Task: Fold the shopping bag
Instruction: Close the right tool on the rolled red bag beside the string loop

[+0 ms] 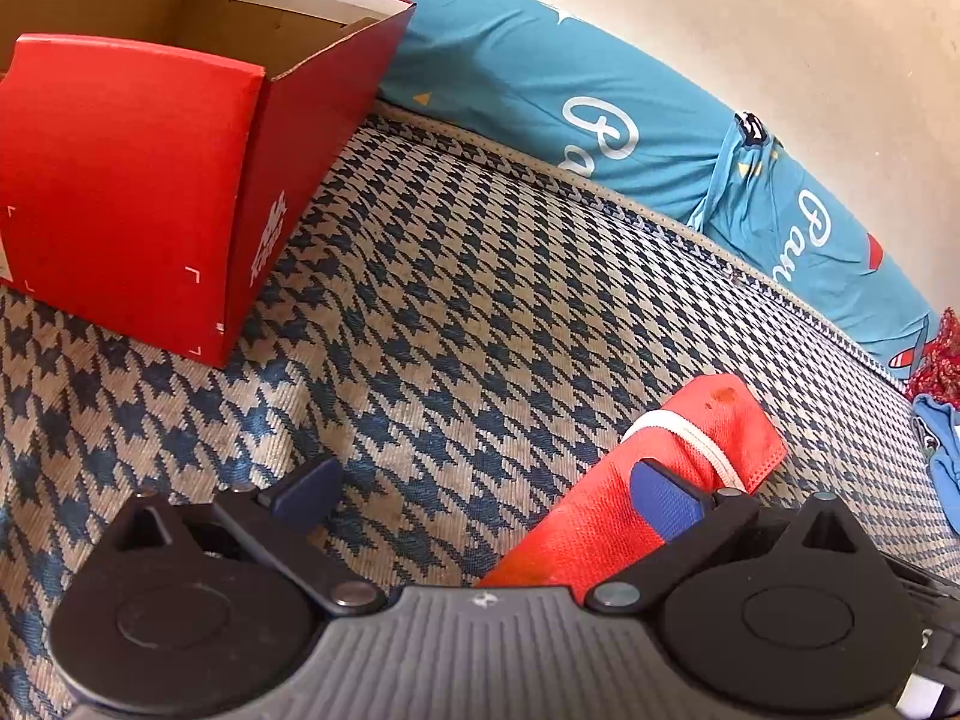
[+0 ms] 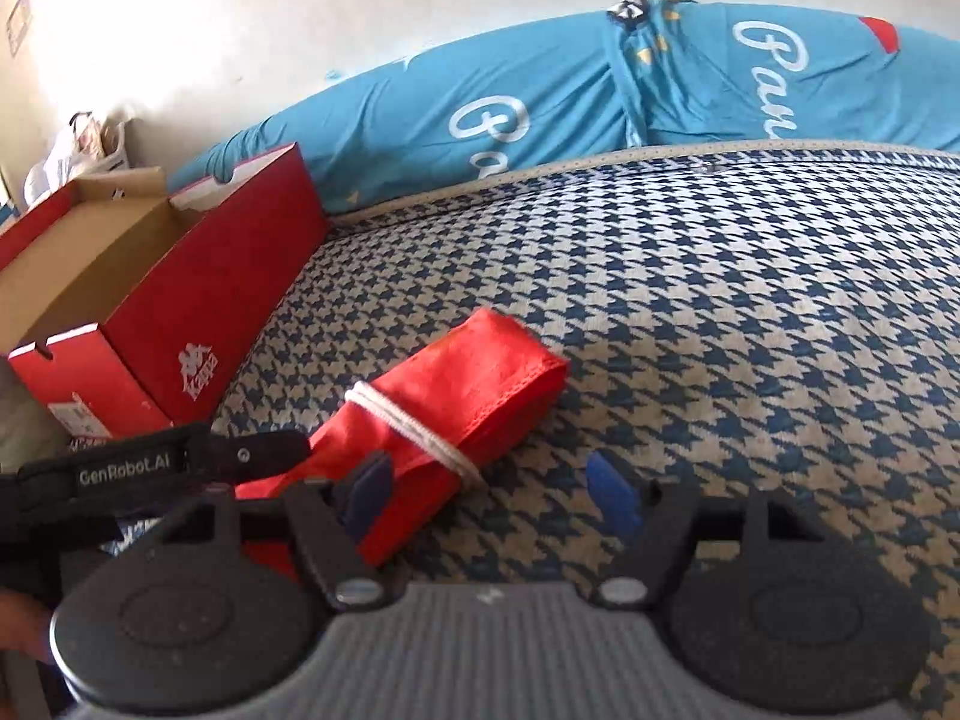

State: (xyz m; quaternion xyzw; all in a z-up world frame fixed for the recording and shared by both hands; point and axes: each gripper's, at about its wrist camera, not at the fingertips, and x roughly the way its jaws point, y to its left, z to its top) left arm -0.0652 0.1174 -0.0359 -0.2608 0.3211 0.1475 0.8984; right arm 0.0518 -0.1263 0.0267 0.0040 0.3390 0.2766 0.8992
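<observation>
**Bag bundled and tied, both tongs standing off it**

Nearest to me in both views are my own tongs. The left tongs [image 1: 489,489] stand wide apart with nothing clamped; the right-hand blue pad [image 1: 663,495] sits over the near end of the shopping bag [image 1: 690,468], though I cannot tell whether it touches the cloth. The right tongs [image 2: 492,492] are also apart and empty, with one pad [image 2: 369,495] over the bag's near edge and the other over bare bed cover.

The red shopping bag [image 2: 456,396] lies on the houndstooth bed cover [image 2: 750,330] as a long narrow bundle, with a white cord [image 2: 408,423] looped round its middle. I judge the folding nearly or wholly done.

Past it to the left stands an open red shoebox [image 2: 180,300], apart from the bag. Along the far edge of the bed lies a blue printed bolster [image 1: 540,72] against the wall.

My worries from here: the cord looks loosely wound, so a nudge from either pad as I draw away could drag it along the bundle and let the layers spring open. The left pad over the bag's end could catch the fabric and pull the bundle askew. The soft bed cover also gives underneath, so any pressing down may wrinkle the fold.
</observation>
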